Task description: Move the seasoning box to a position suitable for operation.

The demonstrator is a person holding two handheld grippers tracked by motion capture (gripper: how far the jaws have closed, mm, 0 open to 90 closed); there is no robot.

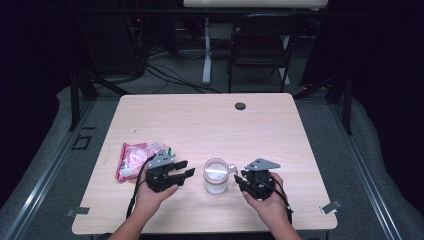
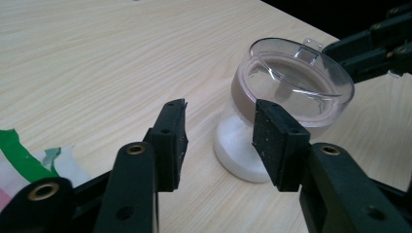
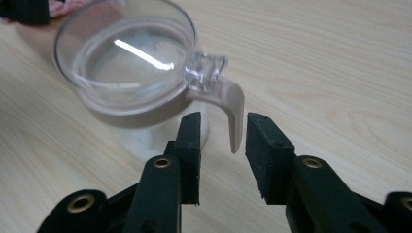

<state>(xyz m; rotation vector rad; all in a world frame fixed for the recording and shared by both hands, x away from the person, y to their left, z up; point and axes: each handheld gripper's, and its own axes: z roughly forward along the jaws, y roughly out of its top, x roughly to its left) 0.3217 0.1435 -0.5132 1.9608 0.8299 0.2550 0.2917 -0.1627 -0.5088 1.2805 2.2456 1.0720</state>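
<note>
Pale wood-grain table [image 1: 210,125] runs under both of my claws, with dark floor and a folding chair [image 1: 260,45] beyond its far edge. My left gripper [image 1: 186,168] sits released, its jaws standing apart with bare tabletop between them; the jar [image 1: 216,176] stands just ahead of its tips and slightly to the right jaw's side, close but not pinched. That jar is clear, holds white powder in its lower part, and carries a transparent hinged lid [image 2: 296,73] over a brownish collar. My right gripper [image 1: 241,179] is released too: the lid's curved latch tab [image 3: 233,114] hangs in the gap between its pads, and I see daylight on both sides of it, so nothing is clamped. Behind my left gripper, on the side away from the jar, lies a pink and white packet [image 1: 135,159] with a green edge.
</note>
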